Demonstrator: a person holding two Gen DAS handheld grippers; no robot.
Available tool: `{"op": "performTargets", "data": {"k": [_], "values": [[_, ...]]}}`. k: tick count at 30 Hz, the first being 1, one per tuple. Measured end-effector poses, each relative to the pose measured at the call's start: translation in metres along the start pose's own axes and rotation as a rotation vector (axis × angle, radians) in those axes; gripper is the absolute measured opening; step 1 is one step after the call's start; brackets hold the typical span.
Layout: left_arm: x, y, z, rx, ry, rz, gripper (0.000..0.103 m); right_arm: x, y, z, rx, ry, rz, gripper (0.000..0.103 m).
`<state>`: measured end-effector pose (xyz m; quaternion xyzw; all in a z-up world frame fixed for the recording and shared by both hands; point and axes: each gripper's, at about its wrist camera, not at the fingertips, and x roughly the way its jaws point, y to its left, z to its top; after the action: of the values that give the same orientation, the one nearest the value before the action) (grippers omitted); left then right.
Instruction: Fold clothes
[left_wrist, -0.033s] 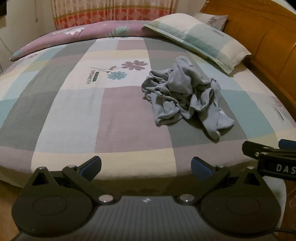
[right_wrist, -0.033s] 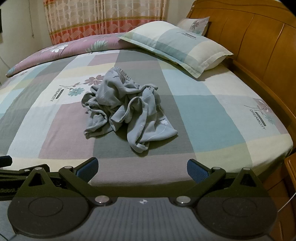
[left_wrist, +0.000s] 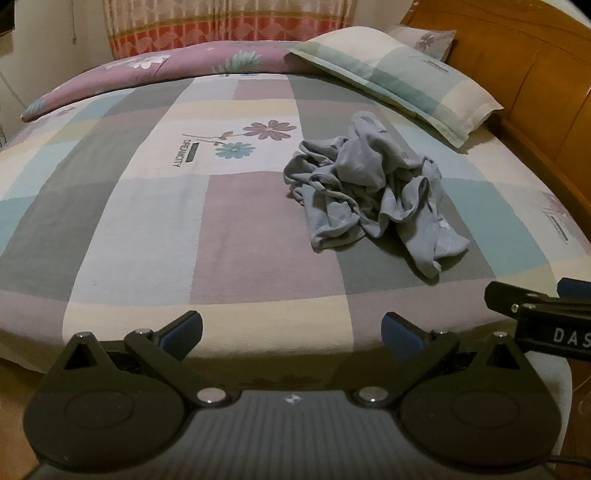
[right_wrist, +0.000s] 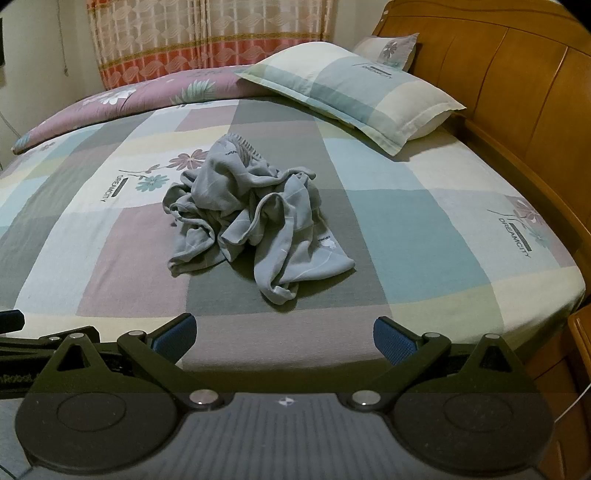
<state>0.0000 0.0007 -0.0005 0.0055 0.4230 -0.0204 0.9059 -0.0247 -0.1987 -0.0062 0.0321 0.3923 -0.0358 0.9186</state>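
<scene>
Bedding in a patchwork of grey, mauve, teal and cream covered the bed (right_wrist: 424, 229), and on it, a little toward the headboard side of the middle, lay the grey garment (right_wrist: 255, 218) in a crumpled heap. It looked like a light jersey piece, bunched high at the centre, with a ribbed edge (right_wrist: 243, 142) poking up at the far side and one flatter lobe (right_wrist: 325, 254) bearing small white print spread toward the near edge. No fold or squared edge showed anywhere in it; what sort of garment it was could not be told from the heap.

Both grippers were short of the mattress edge and well apart from the cloth. The left gripper (left_wrist: 291, 332) had its blue pads spread wide with nothing between them, and the right gripper (right_wrist: 284, 336) stood likewise wide and empty. In the left view the right tool showed just beside it, at the frame's right margin.

Judged from this, the garment lay unfolded and the step in hand was the approach to it. The next move would call for reaching over the near edge, pinching two separate points on the heap, perhaps the ribbed edge and the flatter lobe, then lifting and spreading it flat.

Beyond the heap lay a checked pillow (right_wrist: 354, 88), a mauve floral quilt (right_wrist: 122, 99), the wooden headboard (right_wrist: 498, 74) and patterned curtains (right_wrist: 207, 37).
</scene>
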Motion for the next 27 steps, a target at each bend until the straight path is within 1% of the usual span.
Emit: {"op": "performTargets", "data": {"k": [10,18,27], "values": [[0.0021,0.0032,-0.0009,-0.019,0.015,-0.016,0.102,0.0013,0.0012,-0.0006,-0.003,0.001,0.000,0.103],[0.0055,0.0008,-0.0039,-0.022,0.009,-0.012,0.102,0.0029,0.0014,-0.0005,-0.004,0.001,0.001,0.103],[0.0087,0.0039,-0.0008,-0.016,0.002,-0.028,0.102,0.0053,0.0054,0.0025,-0.014,0.009,-0.006,0.103]]}}
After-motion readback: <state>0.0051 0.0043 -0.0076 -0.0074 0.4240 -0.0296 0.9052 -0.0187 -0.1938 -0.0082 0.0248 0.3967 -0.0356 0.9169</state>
